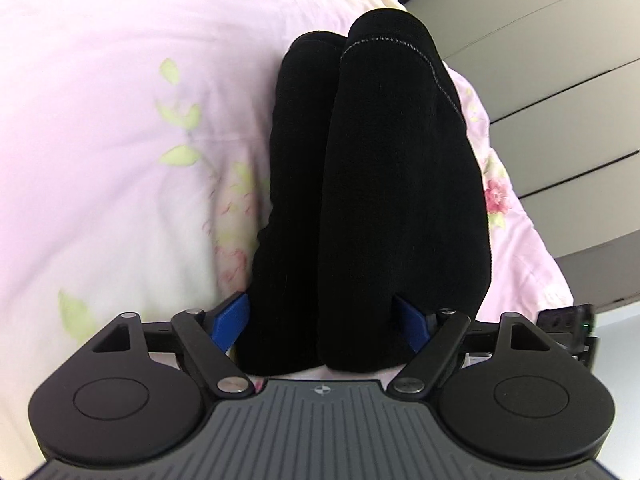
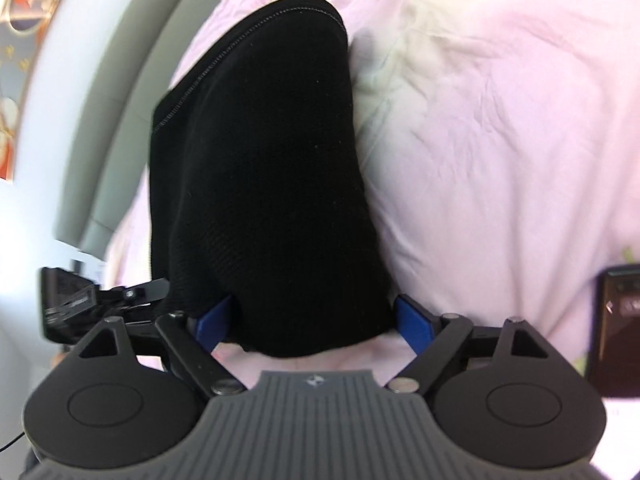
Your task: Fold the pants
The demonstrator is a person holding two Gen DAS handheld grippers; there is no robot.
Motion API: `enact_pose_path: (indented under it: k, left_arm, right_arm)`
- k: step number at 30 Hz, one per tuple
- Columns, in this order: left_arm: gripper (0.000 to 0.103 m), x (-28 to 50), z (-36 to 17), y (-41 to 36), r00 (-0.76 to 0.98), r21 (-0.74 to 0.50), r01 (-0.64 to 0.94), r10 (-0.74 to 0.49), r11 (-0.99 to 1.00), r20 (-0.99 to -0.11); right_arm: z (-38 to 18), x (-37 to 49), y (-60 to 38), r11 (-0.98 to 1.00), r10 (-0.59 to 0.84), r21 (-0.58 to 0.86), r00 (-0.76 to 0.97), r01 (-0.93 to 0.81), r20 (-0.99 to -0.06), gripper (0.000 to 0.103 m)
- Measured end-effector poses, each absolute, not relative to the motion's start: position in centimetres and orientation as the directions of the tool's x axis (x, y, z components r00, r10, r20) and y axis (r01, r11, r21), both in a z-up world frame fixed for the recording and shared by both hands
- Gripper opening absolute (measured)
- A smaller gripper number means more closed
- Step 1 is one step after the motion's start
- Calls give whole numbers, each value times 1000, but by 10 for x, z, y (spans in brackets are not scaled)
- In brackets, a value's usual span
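Observation:
The black pants lie folded in a long bundle on a pink floral bedsheet. In the left wrist view my left gripper has its blue fingers spread wide, with the near end of the pants between them. In the right wrist view the same pants run away from my right gripper, whose blue fingers also stand wide apart on either side of the near end. Neither pair of fingers presses the cloth. The fingertips are partly hidden by the fabric.
The bedsheet spreads around the pants. A grey panelled wall or bed frame runs along the bed's edge. The other gripper shows at the left of the right wrist view. A dark device lies on the bed at right.

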State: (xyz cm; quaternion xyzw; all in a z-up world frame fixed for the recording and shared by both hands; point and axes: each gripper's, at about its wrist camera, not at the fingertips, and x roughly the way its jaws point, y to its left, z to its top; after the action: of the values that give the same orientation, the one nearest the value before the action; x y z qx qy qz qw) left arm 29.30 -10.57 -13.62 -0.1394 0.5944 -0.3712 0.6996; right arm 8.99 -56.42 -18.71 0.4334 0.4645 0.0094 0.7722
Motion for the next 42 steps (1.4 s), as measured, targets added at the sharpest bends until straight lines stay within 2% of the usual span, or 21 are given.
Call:
enact_pose_path:
  k: [3,4,6,8,12,14,16,19,23,29,34,42]
  left_arm:
    - [92,279,-128,-109,48,-574,388,-637,721,-769]
    - [92,277,-127,-116,65,-542,408,-616,734,-785]
    - [90,273,-116,-124,92,-494,435,-583,753,-807]
    - [80,263,-111,-131,110,-443,467,-547,766,-830]
    - [80,231,-93,-142,188,-330,527,-487,783,-853]
    - [90,219,-81,-140,230,-300,528,-474,794,-850]
    - [91,206,-67,-137,275,-269,510,-450,817,-849]
    - [91,192,-49,-136,330,-234,494,-430,837,-840]
    - [99,175,-31,-139,405,-183,494,-411,850,-817]
    - [100,160,-20,-136,437,-135,480,-370,867,-820]
    - [99,149,-15,-140,494,-26,453,-274,891,-825]
    - [100,139,-6,-135,525,-71,428,-312,901,-792]
  right_arm:
    - [-175,99,-542,727,346,559,489,399,-800,81]
    - [-172,102,-533,769,316,508,460,388,-830,76]
    - [-160,103,-524,831,247,417,429,367,-869,74]
    - [-145,104,-516,853,187,365,433,374,-882,76]
    - [-114,106,-484,879,118,314,475,358,-872,88]
    - [-97,107,-472,894,78,282,498,349,-864,94]
    - [-83,89,-461,906,35,248,522,344,-852,98]
    - [-62,87,-444,908,-34,193,522,373,-852,98]
    - [-46,78,-419,897,-92,136,478,421,-873,98]
    - [-15,56,-395,889,-154,113,524,443,-838,98]
    - [1,46,-384,884,-196,90,537,459,-820,98]
    - [11,41,-365,887,-232,61,557,457,-797,98]
